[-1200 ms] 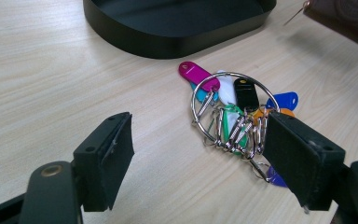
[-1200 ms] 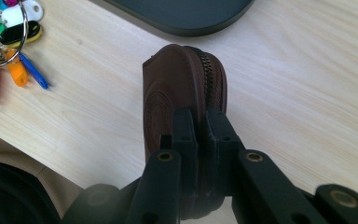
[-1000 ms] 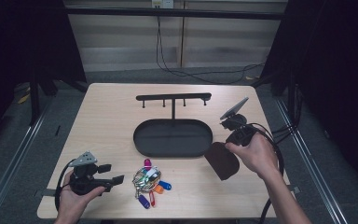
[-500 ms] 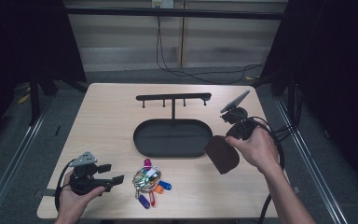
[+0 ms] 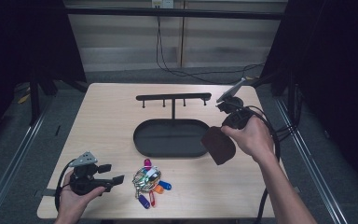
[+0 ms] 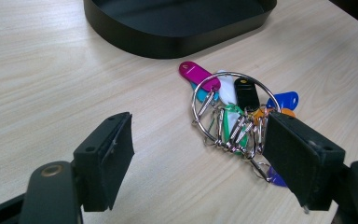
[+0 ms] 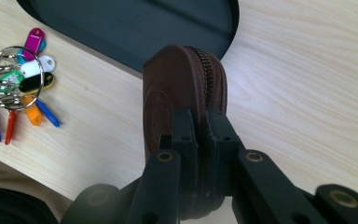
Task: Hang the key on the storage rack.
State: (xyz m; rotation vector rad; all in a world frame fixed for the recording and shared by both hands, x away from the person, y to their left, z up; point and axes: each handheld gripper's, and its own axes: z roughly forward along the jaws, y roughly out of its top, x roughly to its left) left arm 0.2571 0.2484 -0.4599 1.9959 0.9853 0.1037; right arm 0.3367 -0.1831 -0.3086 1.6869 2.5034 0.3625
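Pale wood table (image 5: 102,121), grey floor (image 5: 14,154) w/ black curtains (image 5: 23,37) (dim room).

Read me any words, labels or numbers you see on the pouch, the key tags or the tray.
None can be read.
Brown pouch: a round embossed stamp, too faint to read.
Pink key tag: a faint line of print, too small to read.
Black tray: no markings.

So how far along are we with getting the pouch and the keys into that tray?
Nothing is in the black tray yet. In hand: the right gripper is shut on the brown zip pouch, held off the table beside the tray's right end. Left to do, probably: set the pouch down in the tray, then take the key ring, which lies on the table in front of the open left gripper.
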